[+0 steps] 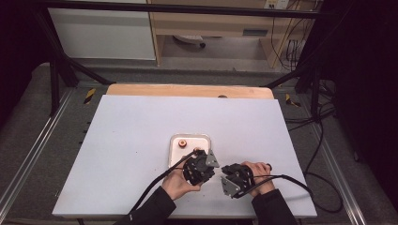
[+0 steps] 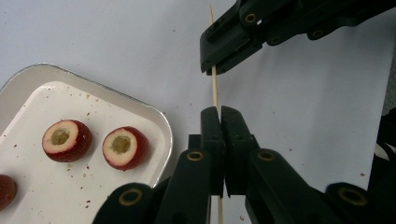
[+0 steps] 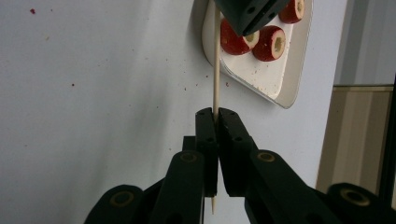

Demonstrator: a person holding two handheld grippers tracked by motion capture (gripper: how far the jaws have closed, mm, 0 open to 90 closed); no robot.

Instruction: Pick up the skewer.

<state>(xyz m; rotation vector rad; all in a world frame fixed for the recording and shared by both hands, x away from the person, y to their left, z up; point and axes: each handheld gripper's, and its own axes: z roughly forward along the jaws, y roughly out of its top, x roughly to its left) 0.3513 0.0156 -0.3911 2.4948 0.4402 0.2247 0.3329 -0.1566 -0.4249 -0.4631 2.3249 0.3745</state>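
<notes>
Bright table, dark edges — slightly soft focus.

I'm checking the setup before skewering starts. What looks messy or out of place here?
Only red crumbs scattered in the tray and on the table around it. The cored fruit pieces sit upright, and both claws hold the skewer straight.

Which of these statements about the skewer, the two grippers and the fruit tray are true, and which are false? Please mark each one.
1. The left gripper is shut on the wooden skewer. True.
2. The right gripper holds a piece of fruit. False: it is shut on the skewer too.
3. The cored red fruits lie in the white tray. True.
4. A fruit is already threaded on the skewer. False: the stick is bare where it shows in the gripper views.
5. The tray stands on a white table. True.
</notes>
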